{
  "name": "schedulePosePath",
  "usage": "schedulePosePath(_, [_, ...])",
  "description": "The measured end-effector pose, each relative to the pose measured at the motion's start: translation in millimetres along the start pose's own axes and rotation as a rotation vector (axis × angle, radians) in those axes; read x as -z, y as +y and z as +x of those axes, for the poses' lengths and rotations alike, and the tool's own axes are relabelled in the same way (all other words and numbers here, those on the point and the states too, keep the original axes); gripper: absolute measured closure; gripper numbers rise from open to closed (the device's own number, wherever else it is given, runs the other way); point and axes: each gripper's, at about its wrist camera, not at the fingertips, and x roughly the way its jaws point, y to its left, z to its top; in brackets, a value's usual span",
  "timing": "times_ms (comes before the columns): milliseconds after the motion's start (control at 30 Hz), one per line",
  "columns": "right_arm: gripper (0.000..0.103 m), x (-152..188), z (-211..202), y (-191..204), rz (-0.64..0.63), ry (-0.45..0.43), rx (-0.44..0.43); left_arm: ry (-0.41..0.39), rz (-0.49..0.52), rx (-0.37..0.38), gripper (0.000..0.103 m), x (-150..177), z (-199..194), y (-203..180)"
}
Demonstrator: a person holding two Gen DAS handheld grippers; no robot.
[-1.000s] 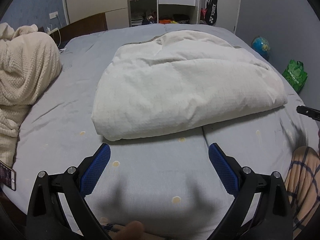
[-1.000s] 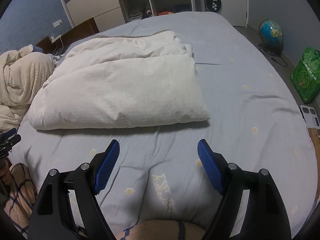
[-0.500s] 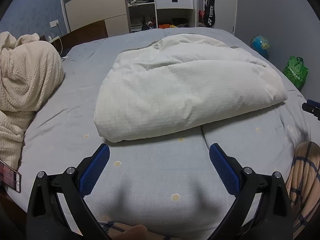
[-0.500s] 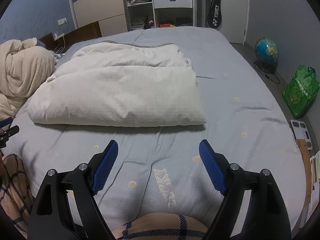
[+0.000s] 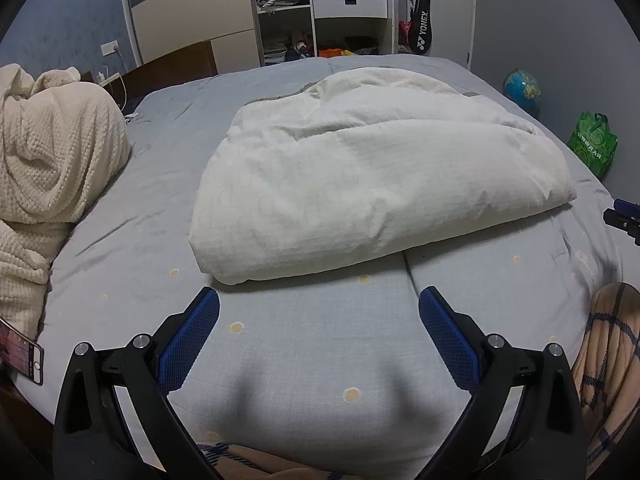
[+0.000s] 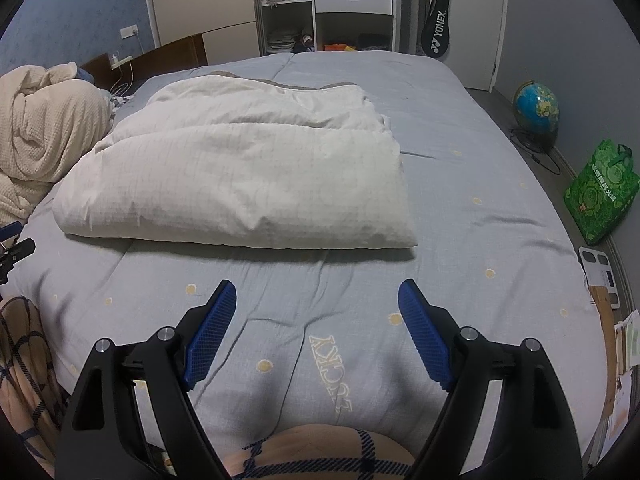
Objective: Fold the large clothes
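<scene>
A white quilted duvet (image 5: 368, 184) lies folded into a thick bundle on the grey bed (image 5: 304, 380). It also shows in the right wrist view (image 6: 248, 184). My left gripper (image 5: 319, 300) is open and empty, held above the sheet just short of the duvet's near edge. My right gripper (image 6: 317, 294) is open and empty, also above the sheet in front of the duvet's near edge. The right gripper's tip shows at the right edge of the left wrist view (image 5: 624, 216).
A cream knitted blanket (image 5: 48, 168) is heaped at the bed's left side. A phone (image 5: 20, 356) lies at the left bed edge. A globe (image 6: 536, 108), a green bag (image 6: 604, 192) and a scale (image 6: 600, 276) are on the floor to the right. A wardrobe (image 5: 304, 8) stands behind.
Both grippers have drawn back and risen a little from the duvet, staying open. The duvet has not moved.
</scene>
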Motion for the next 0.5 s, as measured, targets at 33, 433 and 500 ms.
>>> schedulePosePath(33, [0.024,0.0,0.0,-0.1,0.0,0.0,0.0,-0.001,0.0,0.0,0.007,-0.1,-0.4,0.2])
schedulePosePath(433, [0.024,0.4,-0.3,0.6,0.001,0.002,0.0,0.002,0.008,-0.001,0.007,-0.5,0.7,1.1])
schedulePosePath(500, [0.024,0.4,-0.4,0.8,0.001,0.002,0.0,0.003,0.008,-0.001,0.007,-0.4,0.8,0.3])
